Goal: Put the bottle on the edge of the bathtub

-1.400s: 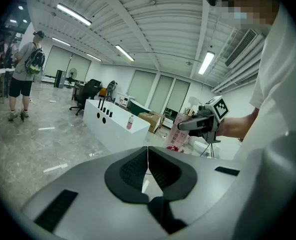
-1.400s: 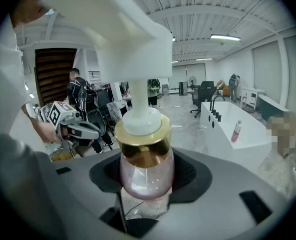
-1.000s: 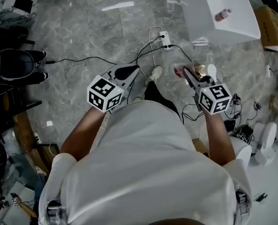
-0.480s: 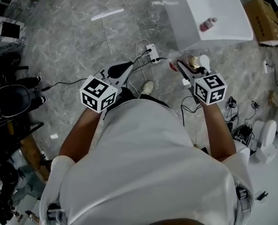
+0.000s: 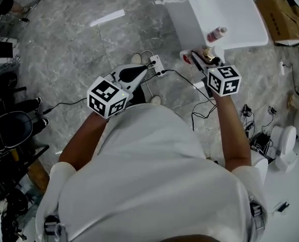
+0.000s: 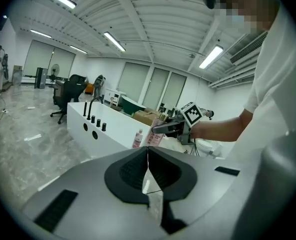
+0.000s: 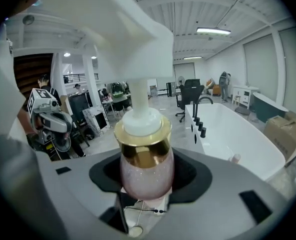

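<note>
The white bathtub (image 5: 240, 14) is much nearer now than a moment ago. The person has walked up to it, and its near edge is just ahead of the right tool (image 5: 202, 58). That tool is squeezed around the fat body of the pink pump bottle (image 7: 147, 171), which is just short of the bathtub and not on the edge yet. The left tool (image 6: 148, 159) is closed tight with nothing in it, further back from the bathtub. A small bottle (image 5: 216, 34) already lies on the bathtub edge. I think only a short reach and a set-down are left.
</note>
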A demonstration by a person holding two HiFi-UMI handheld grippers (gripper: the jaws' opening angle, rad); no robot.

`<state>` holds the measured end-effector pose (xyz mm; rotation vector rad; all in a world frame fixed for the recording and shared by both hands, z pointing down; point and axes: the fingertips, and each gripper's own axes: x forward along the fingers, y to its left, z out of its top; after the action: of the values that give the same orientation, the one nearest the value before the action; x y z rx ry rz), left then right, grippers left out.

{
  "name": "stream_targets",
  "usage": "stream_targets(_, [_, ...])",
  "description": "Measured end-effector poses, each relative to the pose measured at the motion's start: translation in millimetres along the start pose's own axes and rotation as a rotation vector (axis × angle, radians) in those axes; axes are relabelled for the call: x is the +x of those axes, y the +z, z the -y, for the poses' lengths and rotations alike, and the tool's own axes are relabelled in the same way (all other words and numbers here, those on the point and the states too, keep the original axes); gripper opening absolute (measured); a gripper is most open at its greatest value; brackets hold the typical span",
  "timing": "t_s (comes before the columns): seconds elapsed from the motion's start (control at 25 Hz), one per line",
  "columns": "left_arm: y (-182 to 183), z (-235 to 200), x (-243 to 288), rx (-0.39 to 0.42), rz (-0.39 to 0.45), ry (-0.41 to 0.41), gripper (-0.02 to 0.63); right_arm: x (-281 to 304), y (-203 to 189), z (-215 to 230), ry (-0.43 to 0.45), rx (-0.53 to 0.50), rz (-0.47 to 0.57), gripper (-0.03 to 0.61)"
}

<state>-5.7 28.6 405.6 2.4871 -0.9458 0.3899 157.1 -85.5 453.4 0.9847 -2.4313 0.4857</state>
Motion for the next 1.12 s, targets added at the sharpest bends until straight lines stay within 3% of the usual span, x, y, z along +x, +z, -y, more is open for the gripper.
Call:
stream_targets(0.52, [93, -158, 96, 0.081, -0.101, -0.189, 0.02, 146, 63, 155, -0.194, 0.094, -0.007, 0.224])
stream_targets(0.72, [96, -172, 96, 0.1, -0.133, -0.215, 0.02, 169, 66, 194, -0.243, 0.095, 0.001, 0.224])
stream_targets(0.92, [95, -230, 113, 0.041, -0.176, -0.224, 0.02, 229, 67, 260, -0.317, 0.116, -0.031, 0.224])
stream_targets(1.12, [85, -255, 119, 0.032, -0.206, -0.227, 0.02, 265, 52, 310, -0.38, 0.127, -0.067, 0.224])
